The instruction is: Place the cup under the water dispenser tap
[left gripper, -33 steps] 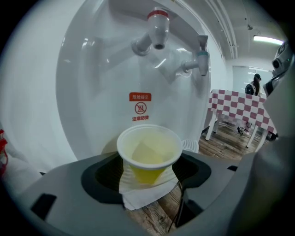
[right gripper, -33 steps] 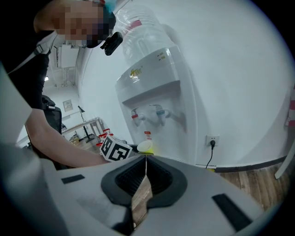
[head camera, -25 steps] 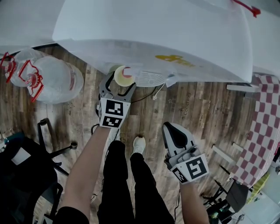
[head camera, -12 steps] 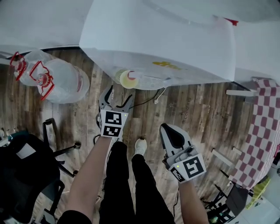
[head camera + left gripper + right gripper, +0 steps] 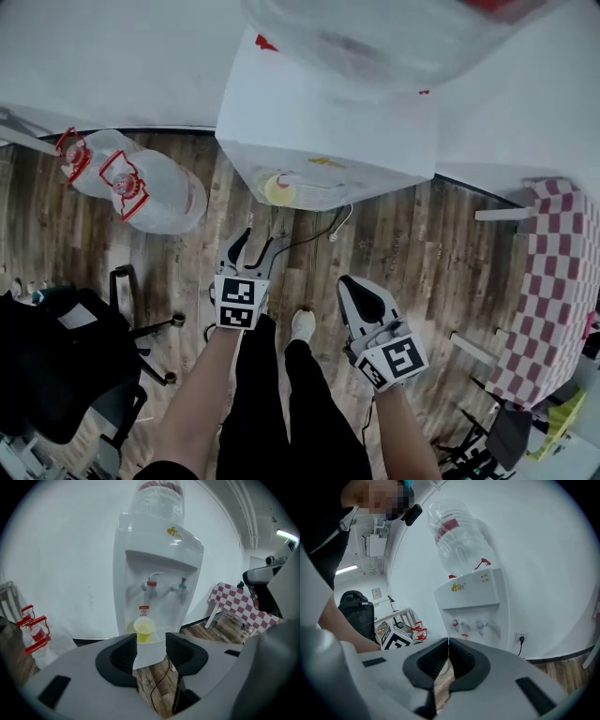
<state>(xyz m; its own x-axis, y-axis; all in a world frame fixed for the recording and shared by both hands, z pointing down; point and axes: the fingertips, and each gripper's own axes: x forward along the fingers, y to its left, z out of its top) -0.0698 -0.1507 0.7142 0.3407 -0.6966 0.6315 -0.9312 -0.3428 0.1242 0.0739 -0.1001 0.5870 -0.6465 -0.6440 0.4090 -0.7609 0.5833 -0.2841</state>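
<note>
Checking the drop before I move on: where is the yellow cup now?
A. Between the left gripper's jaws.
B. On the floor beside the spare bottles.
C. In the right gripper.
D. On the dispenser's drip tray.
D: the cup stands on the drip tray below the red tap, clear of the left gripper, whose jaws, just now closing, are apart with nothing between them.

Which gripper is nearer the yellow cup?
Left. The left gripper points at the yellow cup from nearby, its empty jaws having just been closing; the right gripper hangs farther back, shut.
</note>
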